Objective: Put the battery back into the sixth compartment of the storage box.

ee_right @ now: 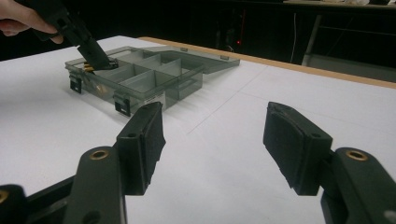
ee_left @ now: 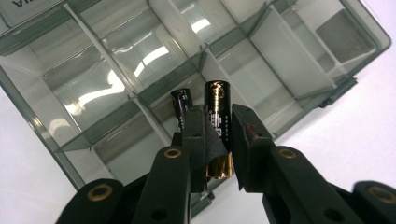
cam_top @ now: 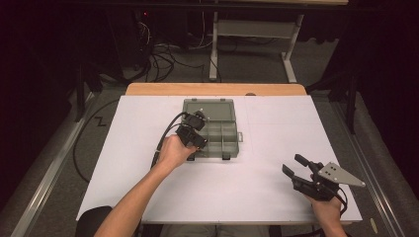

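Note:
A smoky clear compartment box (cam_top: 237, 144) lies open on the white table, its lid (cam_top: 207, 109) folded back. My left gripper (cam_top: 198, 140) hangs over the box's near left corner, shut on a black battery (ee_left: 217, 98) with a gold end that stands between the pads. In the left gripper view (ee_left: 218, 119) the battery points down into a compartment of the box (ee_left: 42, 135), and a second dark battery (ee_left: 182, 101) shows just behind the left jaw. My right gripper (cam_top: 292, 164) rests open near the table's front right with nothing in it (ee_right: 215, 135).
The white table (cam_top: 267, 197) has bare room between the box and the right gripper. The right gripper view shows the box (ee_right: 154, 91) and the left gripper (ee_right: 100, 59) to the far left. A wooden table edge (cam_top: 217, 89) runs behind the box; cables lie on the floor beyond.

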A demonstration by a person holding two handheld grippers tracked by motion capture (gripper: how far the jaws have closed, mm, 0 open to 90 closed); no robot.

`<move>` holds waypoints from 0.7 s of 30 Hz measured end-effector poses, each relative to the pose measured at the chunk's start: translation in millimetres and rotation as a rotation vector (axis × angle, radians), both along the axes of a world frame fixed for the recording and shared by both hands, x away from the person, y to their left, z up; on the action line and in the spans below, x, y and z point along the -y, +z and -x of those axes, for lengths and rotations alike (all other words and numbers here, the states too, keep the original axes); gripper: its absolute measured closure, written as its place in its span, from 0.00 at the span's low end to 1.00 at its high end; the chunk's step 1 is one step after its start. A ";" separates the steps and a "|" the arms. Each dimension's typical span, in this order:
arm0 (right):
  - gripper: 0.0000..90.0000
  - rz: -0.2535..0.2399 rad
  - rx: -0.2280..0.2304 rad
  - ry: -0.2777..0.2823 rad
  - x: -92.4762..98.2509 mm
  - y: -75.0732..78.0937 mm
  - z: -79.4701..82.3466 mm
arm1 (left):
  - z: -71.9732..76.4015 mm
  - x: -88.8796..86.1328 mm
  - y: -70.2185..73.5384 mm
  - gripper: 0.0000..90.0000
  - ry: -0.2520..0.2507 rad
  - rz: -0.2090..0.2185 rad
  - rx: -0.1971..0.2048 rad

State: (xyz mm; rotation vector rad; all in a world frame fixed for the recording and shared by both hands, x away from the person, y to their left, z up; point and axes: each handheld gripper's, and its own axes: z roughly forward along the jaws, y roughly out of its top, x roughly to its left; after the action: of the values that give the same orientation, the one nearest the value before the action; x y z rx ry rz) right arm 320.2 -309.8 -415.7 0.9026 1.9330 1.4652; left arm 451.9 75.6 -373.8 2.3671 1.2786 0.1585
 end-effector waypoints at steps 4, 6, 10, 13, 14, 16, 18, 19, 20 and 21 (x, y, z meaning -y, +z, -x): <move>0.44 -0.001 -0.002 0.002 0.3 0.0 -0.2 | -2.0 1.9 -1.7 0.85 0.005 -0.004 0.004; 0.44 0.000 -0.001 0.003 0.1 -0.1 -0.3 | -3.3 1.9 -2.9 0.85 0.009 -0.003 0.005; 0.44 0.001 -0.001 0.005 -0.1 0.0 -0.3 | -6.3 1.4 -5.3 0.85 0.021 0.003 0.004; 0.44 0.000 0.001 0.005 0.1 0.0 -0.3 | -7.8 1.3 -7.8 0.85 0.024 0.004 0.006; 0.44 -0.002 -0.001 0.005 0.3 0.1 -0.1 | -8.1 1.5 -8.0 0.84 0.025 0.003 0.006; 0.44 -0.003 0.000 0.004 0.8 0.1 -0.1 | -8.1 1.5 -8.2 0.84 0.025 0.006 0.006; 0.44 -0.005 0.000 0.004 0.9 0.2 -0.1 | -7.4 0.8 -6.6 0.83 0.028 0.017 0.012; 0.44 -0.006 0.000 0.004 0.9 0.2 0.0 | -6.8 0.5 -5.8 0.82 0.028 0.019 0.015; 0.44 -0.006 0.000 0.004 0.9 0.2 0.1 | -6.0 0.4 -5.1 0.82 0.026 0.018 0.017; 0.44 -0.004 0.000 0.005 0.9 0.2 0.1 | -4.9 0.5 -4.5 0.82 0.024 0.014 0.019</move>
State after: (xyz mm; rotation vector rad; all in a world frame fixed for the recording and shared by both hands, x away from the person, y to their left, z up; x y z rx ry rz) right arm 320.2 -310.8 -415.5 0.9002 1.9337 1.4728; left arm 456.8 75.2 -378.3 2.3333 1.2959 0.1786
